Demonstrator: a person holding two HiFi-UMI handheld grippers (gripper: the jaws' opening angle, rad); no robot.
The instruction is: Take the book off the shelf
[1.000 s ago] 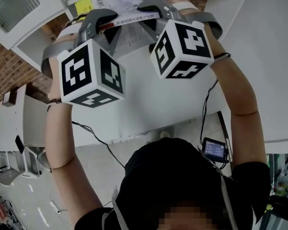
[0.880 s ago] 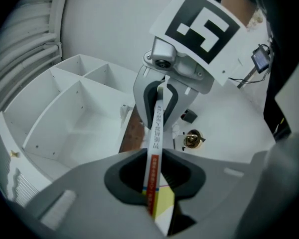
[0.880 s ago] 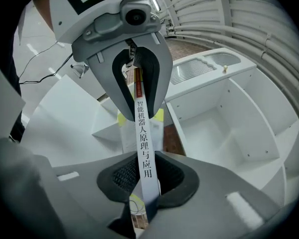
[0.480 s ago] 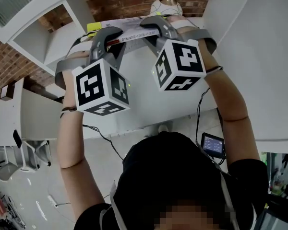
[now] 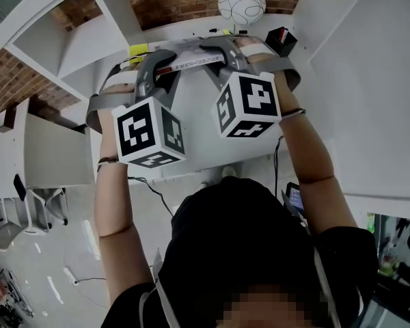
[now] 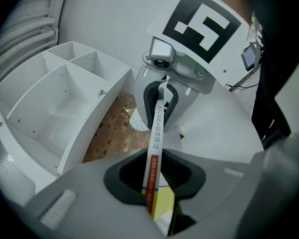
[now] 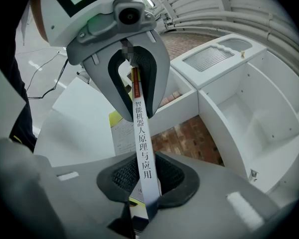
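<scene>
Head view: holding the book (image 5: 199, 61) up in the air, out of the white shelf (image 5: 51, 43) and near its front. Pinching one end of the spine with the left gripper (image 5: 165, 65), jaws narrow and pressing on it. Pinching the other end with the right gripper (image 5: 219, 48), jaws narrow too. Lying long-ways, straight across from one gripper to the other. Probably needing both hands going the same way next, keeping the book flat and not twisting it.
</scene>
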